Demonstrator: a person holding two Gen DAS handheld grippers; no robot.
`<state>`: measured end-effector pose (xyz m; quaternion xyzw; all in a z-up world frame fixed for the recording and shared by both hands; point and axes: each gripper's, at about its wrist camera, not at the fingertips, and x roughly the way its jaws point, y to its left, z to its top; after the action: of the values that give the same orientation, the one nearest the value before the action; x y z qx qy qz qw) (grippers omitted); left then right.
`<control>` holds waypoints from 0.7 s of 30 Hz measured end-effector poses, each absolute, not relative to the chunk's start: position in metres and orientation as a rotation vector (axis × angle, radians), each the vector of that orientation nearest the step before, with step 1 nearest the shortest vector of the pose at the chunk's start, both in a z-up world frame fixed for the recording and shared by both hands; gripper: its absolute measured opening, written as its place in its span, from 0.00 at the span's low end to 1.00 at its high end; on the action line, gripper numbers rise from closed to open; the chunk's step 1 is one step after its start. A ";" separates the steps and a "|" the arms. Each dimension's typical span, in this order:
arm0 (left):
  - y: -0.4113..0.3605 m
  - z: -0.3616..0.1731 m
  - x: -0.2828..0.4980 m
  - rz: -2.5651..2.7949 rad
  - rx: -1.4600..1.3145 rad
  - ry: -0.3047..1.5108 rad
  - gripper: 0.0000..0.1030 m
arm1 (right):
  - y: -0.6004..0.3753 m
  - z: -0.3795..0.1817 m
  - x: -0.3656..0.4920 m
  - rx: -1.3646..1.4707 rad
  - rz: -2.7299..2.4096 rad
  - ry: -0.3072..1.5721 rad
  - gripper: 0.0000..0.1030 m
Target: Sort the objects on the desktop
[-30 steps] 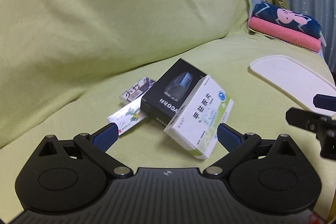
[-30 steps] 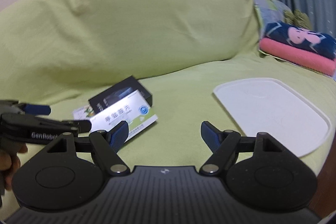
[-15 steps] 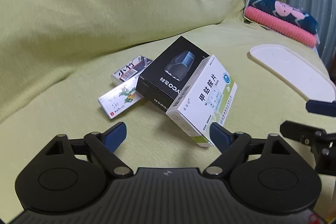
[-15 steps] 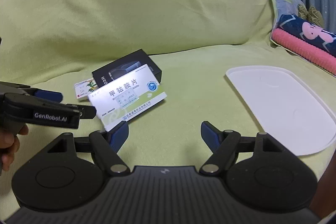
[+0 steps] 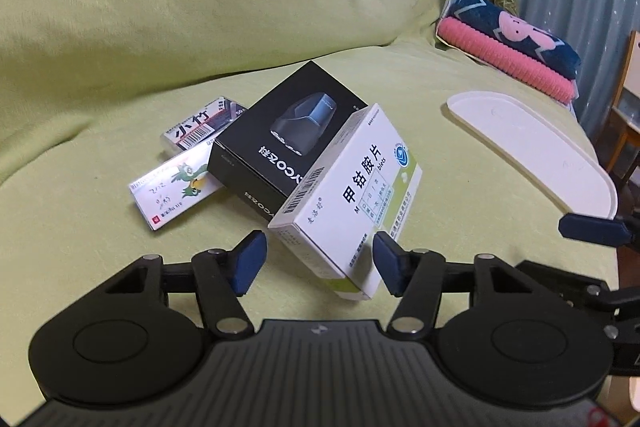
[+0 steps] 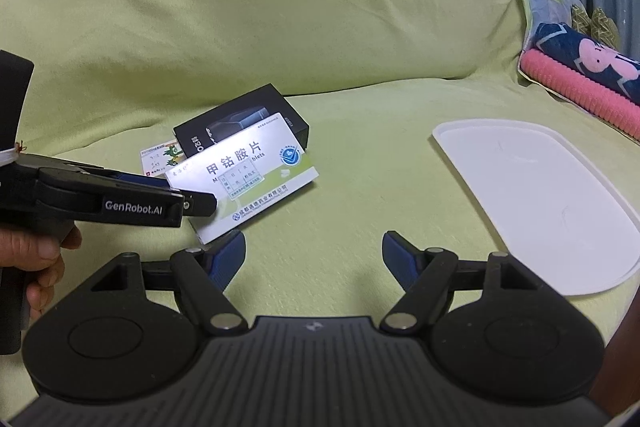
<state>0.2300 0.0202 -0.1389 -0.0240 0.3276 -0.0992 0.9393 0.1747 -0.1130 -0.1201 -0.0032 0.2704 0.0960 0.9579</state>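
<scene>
A white medicine box with a green stripe, black Chinese lettering, a blue round logo and a barcode is seen at centre frame of the left wrist view, tilted, its far edge propped on a black box printed with a dark device. Two small flat packets are tucked under the black box at centre left. All items rest on a green sofa cover. A white tray lies at right of frame, well apart from the pile; folded pink and navy textiles are at upper right.

Compared with 0.5 s ago, the white box appears larger and lower in the left wrist view, and its near end now lies between the blue pads; the pad gap is narrower than before.

Left gripper: partly open, pads on either side of the box's near corner; the right pad is just beside the box edge, contact cannot be confirmed. Nothing is gripped yet. A hand is seen on its handle at lower left of the right wrist view.

Right gripper: wide open, empty, over bare cover between box and tray.
</scene>
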 end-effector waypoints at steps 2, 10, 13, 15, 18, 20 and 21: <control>0.020 -0.138 0.230 -0.205 -0.048 0.667 0.52 | -0.114 -0.121 0.175 -0.005 0.187 0.555 0.71; 0.010 -0.134 0.220 -0.260 0.017 0.662 0.45 | -0.117 -0.122 0.177 0.005 0.172 0.570 0.71; 0.003 -0.133 0.217 -0.290 0.061 0.670 0.45 | -0.118 -0.122 0.177 0.005 0.167 0.574 0.71; -0.001 -0.133 0.216 -0.298 0.084 0.670 0.45 | -0.119 -0.122 0.177 0.008 0.162 0.577 0.71; -0.005 -0.132 0.215 -0.302 0.112 0.667 0.45 | -0.122 -0.122 0.178 0.021 0.152 0.583 0.71; -0.008 -0.132 0.215 -0.304 0.131 0.665 0.45 | -0.124 -0.123 0.179 0.029 0.150 0.587 0.71; -0.009 -0.132 0.214 -0.305 0.138 0.663 0.45 | -0.124 -0.123 0.179 0.031 0.149 0.589 0.71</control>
<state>0.2144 -0.0085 -0.1321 0.0675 0.3241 -0.1491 0.9318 0.1787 -0.1242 -0.1229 0.0152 0.2898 0.0736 0.9541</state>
